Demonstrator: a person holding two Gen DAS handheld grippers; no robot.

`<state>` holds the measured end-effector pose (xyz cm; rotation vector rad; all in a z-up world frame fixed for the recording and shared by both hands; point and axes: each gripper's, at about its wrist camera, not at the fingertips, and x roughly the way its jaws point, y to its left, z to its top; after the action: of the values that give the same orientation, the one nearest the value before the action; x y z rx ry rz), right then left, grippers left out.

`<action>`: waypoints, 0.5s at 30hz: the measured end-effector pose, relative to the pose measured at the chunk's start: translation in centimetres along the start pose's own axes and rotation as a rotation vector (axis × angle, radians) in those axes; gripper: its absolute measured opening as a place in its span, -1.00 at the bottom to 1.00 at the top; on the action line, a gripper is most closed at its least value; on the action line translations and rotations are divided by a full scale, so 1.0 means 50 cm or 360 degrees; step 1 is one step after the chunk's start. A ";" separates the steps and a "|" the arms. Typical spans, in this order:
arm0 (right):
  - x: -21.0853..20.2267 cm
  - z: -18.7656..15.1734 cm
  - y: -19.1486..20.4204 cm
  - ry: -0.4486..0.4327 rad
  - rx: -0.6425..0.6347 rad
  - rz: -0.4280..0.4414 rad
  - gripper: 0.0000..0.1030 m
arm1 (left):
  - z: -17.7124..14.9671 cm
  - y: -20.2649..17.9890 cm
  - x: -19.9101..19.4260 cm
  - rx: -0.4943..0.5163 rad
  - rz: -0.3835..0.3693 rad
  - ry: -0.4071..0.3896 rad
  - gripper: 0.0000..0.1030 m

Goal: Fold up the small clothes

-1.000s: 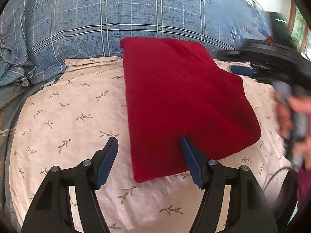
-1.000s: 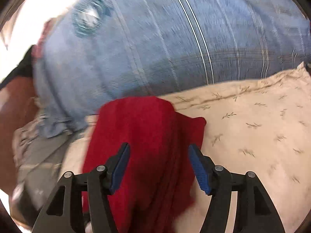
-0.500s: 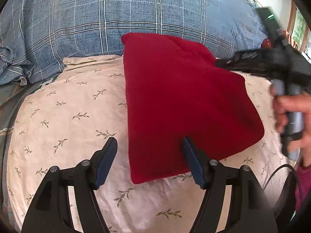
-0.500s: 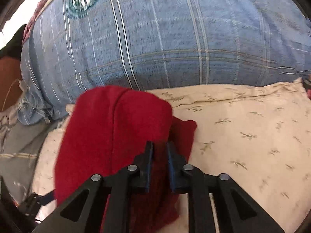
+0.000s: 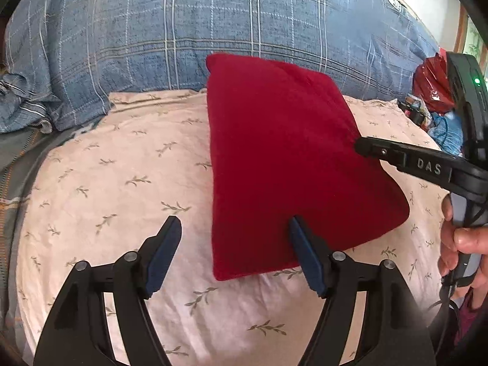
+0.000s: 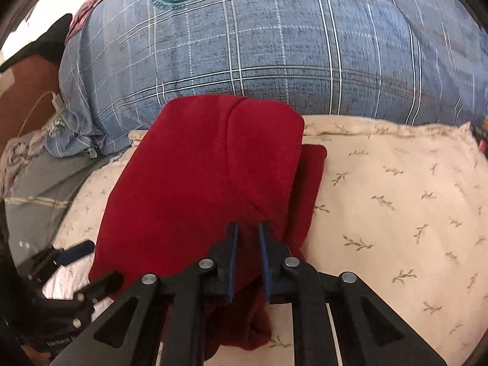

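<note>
Right wrist view: the right claw [image 6: 247, 228], spread wide a second ago, is now clenched on the red garment's [image 6: 198, 183] right edge, ready to fold. Left claw [image 5: 233, 244] stays released over the near edge on the floral pillow [image 5: 122, 183].

Bright daylight, soft shadows; fisheye-warped dark corners; blown-out upper corners.

My left gripper [image 5: 235, 244]: black linkage arms, silver pivot screws, blue pads. My right gripper [image 6: 248, 238]: same build, raised "DAS" lettering, green LED, grey handle, black cable. My right hand [image 5: 463, 250]: bare skin, maroon sleeve.
</note>
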<state>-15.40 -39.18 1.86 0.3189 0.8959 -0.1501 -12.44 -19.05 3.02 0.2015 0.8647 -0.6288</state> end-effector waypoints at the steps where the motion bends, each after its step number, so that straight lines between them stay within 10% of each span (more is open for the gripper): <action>1: -0.003 0.002 0.004 0.0004 -0.0018 -0.0010 -0.78 | 0.002 0.001 -0.003 0.0006 0.0020 -0.0012 0.41; 8: -0.030 0.002 -0.023 -0.0034 0.0137 0.0066 -0.59 | 0.016 0.016 -0.003 0.0010 0.0074 -0.0045 0.41; 11: -0.065 0.006 -0.027 -0.0168 0.0185 0.0038 0.45 | 0.026 0.023 0.001 0.0002 0.0083 -0.0054 0.41; 15: -0.035 0.005 -0.027 -0.0098 0.0160 0.0017 0.43 | 0.037 0.023 0.010 0.0007 0.0085 -0.0057 0.41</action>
<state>-16.63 -40.56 3.09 0.4101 0.8273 -0.1945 -10.35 -19.12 3.76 0.2160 0.8211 -0.5828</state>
